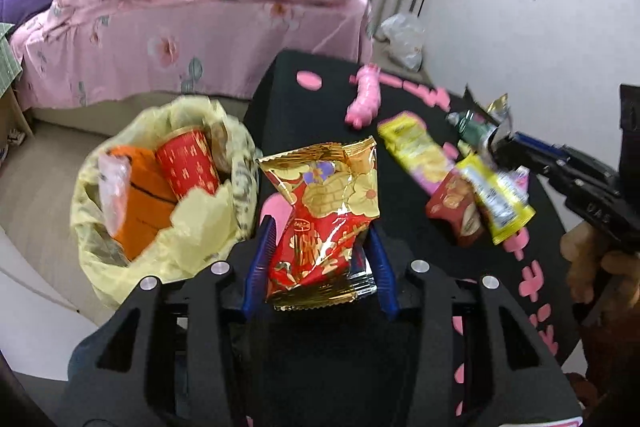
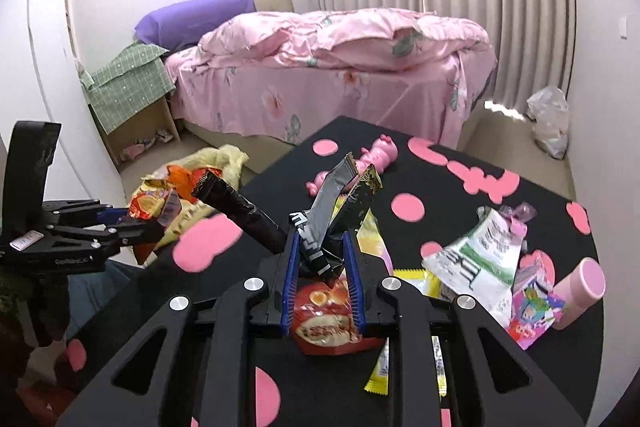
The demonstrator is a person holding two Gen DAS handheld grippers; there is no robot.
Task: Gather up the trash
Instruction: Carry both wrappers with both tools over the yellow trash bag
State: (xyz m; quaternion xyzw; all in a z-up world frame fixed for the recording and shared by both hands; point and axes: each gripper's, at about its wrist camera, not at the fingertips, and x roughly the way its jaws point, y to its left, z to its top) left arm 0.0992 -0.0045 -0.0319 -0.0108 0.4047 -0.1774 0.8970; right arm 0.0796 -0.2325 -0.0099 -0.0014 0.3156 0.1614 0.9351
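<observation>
My left gripper (image 1: 320, 227) is shut on a red and gold snack packet (image 1: 324, 215), held upright above the table's left edge, just right of the bin lined with a yellow bag (image 1: 120, 259). The bin holds a red cup (image 1: 188, 163) and orange packaging. My right gripper (image 2: 320, 239) is shut on a black and silver wrapper (image 2: 340, 203) above the black table (image 2: 440, 171). Below it lie a red packet (image 2: 328, 331), a yellow wrapper (image 2: 380, 375) and a white and green packet (image 2: 476, 255). The left gripper (image 2: 156, 223) shows at the left in the right wrist view.
A pink pig toy (image 1: 364, 99) and a pink cylinder (image 2: 580, 291) sit on the pink-spotted table. A yellow packet (image 1: 416, 143) and other wrappers lie at its right. A pink bed (image 2: 332, 67) stands behind. A white plastic bag (image 2: 552, 123) is on the floor by the curtain.
</observation>
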